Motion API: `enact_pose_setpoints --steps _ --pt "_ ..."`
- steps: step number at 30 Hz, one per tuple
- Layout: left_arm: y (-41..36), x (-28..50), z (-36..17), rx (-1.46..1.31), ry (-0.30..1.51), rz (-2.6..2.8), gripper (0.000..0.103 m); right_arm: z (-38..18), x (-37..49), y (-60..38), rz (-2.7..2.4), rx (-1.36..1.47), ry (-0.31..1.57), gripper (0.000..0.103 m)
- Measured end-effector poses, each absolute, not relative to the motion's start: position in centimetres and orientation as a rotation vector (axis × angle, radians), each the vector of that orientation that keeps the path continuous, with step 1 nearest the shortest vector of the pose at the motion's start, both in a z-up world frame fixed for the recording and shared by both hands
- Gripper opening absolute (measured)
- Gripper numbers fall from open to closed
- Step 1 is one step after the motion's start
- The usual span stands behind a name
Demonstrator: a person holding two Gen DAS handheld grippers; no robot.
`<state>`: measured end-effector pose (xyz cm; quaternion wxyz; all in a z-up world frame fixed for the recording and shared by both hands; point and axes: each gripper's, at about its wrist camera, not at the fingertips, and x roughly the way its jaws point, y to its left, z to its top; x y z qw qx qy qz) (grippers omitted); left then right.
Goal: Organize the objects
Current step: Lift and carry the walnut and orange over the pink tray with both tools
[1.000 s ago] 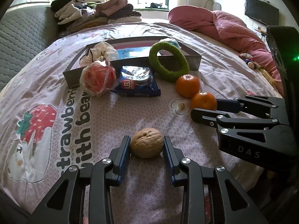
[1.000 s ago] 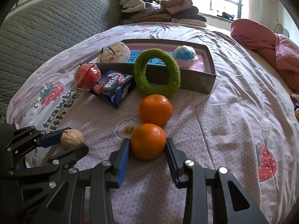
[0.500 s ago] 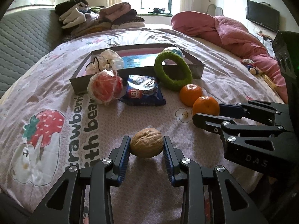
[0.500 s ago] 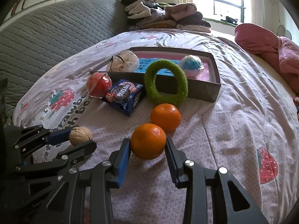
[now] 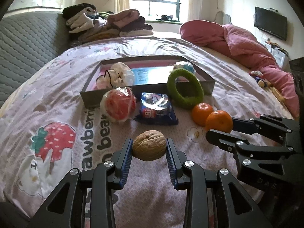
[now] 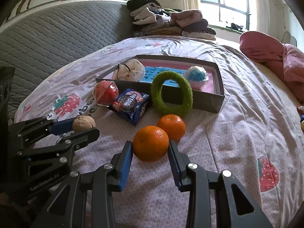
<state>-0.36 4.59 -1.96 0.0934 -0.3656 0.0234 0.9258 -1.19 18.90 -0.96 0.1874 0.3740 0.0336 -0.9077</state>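
My left gripper (image 5: 149,148) is shut on a brown walnut (image 5: 149,147), held just above the bedsheet. To its right, my right gripper (image 6: 150,146) is shut on an orange (image 6: 150,143); the same orange (image 5: 219,121) shows in the left wrist view. A second orange (image 6: 172,126) lies on the sheet just behind it. Further back stands a shallow grey box (image 6: 218,95) with a white pouch (image 6: 129,70) and a blue-white ball (image 6: 196,75) inside. A green fuzzy ring (image 6: 172,93) leans on the box's front wall. A red wrapped ball (image 6: 105,93) and a blue cookie packet (image 6: 131,104) lie in front.
All of this is on a bed with a pink strawberry-print sheet (image 6: 237,133). A grey quilted headboard (image 6: 47,38) is at the left, folded clothes (image 6: 171,22) at the far end, a pink duvet (image 5: 237,41) at the right with small toys (image 5: 260,78) beside it.
Both grippers have lifted and tilted up slightly with the walnut and the orange still held; more of the room's far end shows now. The grips are unchanged.
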Motion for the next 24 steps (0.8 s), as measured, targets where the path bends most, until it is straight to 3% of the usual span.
enact_pose_setpoints --steps 24 --pt "4.2 -0.9 -0.2 -1.002 0.060 2.815 0.035 1.3 -1.3 19.4 -2.591 0.932 0.029 0.038"
